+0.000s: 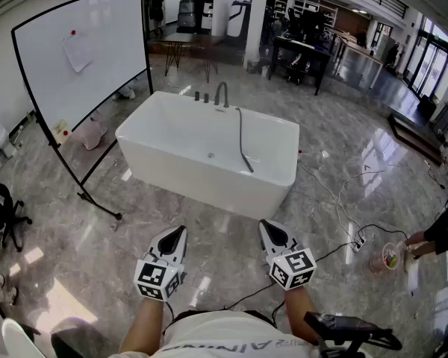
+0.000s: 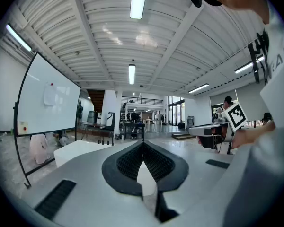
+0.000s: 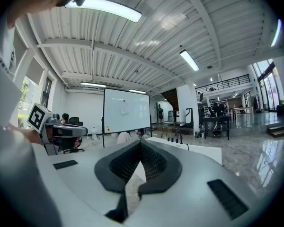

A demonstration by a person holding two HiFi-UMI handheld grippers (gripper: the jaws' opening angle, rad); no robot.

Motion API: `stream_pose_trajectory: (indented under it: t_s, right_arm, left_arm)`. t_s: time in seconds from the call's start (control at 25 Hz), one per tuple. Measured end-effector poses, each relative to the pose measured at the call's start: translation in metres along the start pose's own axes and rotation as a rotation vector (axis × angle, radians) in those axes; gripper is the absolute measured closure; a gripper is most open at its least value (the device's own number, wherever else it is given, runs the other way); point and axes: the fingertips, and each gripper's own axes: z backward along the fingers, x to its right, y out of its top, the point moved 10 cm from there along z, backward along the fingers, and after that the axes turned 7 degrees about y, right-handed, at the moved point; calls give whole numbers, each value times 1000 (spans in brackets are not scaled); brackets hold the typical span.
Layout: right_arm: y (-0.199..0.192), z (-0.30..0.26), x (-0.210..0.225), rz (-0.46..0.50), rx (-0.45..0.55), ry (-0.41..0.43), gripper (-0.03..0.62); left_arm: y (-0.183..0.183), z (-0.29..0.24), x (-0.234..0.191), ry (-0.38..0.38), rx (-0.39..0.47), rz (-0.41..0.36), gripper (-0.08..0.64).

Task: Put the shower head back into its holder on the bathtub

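A white freestanding bathtub (image 1: 164, 155) stands on the marble floor ahead of me. A dark faucet (image 1: 221, 94) and small fittings sit on its far rim. The dark shower hose (image 1: 241, 134) runs from there across the tub, and the shower head (image 1: 249, 168) at its end lies near the front right rim. My left gripper (image 1: 181, 231) and right gripper (image 1: 264, 224) are held side by side well short of the tub, both shut and empty. The tub's corner (image 2: 78, 149) shows in the left gripper view, and the tub (image 3: 199, 150) also appears in the right gripper view.
A large whiteboard on a black stand (image 1: 82, 51) is left of the tub, its foot (image 1: 97, 203) reaching toward me. Cables (image 1: 343, 207) trail over the floor at right, near a cup (image 1: 388, 258) and a person (image 1: 444, 230). Tables stand at the back.
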Motion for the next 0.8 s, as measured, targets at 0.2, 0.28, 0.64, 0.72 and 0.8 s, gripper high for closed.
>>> stream_pose_trajectory:
  t_s: [0.2,0.28,0.64,0.72,0.8]
  right_arm:
    - [-2,1,1,6,-3,-2,581]
    - [-2,0,2,4,-4,-4,581]
    - [-3,-5,2,-26,17,2,581]
    - [-4,-6,3,-32,16,3,580]
    - [-6,-3,7,-37,17,4,580]
  left_arm:
    - [-2,-1,2,1,1,0,541]
    - [-3,-2,0,3,-2,1,541]
    - [-4,-4,-4,6,-8,9,541]
    - [-5,-5,-4,5,-12,9,541]
    - [-5,-7,1,4,-13,8,541]
